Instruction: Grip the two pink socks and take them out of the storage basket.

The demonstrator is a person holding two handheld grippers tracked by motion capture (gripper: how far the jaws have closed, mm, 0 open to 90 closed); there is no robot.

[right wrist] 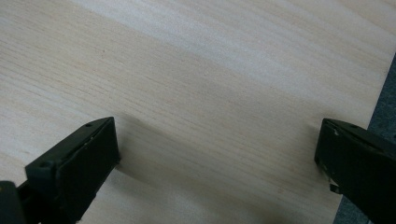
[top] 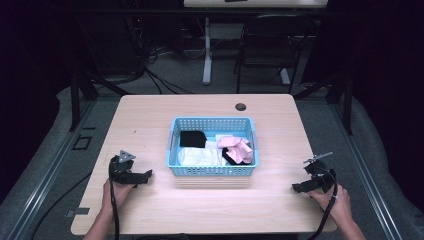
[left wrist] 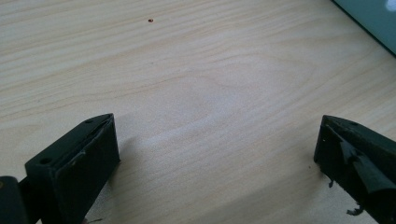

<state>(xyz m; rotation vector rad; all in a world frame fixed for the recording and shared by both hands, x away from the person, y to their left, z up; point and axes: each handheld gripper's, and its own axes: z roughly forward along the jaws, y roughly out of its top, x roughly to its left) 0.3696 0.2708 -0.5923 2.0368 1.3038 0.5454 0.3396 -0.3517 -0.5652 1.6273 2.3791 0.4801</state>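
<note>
Left hand (top: 112,192): in from the near edge at about 7 o'clock, wrapped round its tool.
Left gripper (top: 145,175): low on the table (top: 150,115), tips aimed toward 3 o'clock at the basket; in the left gripper view (left wrist: 217,154) the jaws stand wide apart with bare wood between them, nothing held.
Right hand (top: 337,202): over at 5 o'clock near the table's right corner.
Right gripper (top: 297,188): tips aimed toward 9 o'clock; the right gripper view (right wrist: 217,154) shows its jaws spread wide too, empty, table edge just beside one jaw.
Basket (top: 212,122): blue, dead centre, well apart from both tools.
Inside the basket: black cloth (top: 193,138) at 11 o'clock, white cloth (top: 200,156) at 7 o'clock, pink cloth (top: 237,147) at 3 o'clock.
Cable hole (top: 241,107): at 12 o'clock, beyond the basket.
Chair (top: 272,42): farther off, on the floor past the table.
</note>
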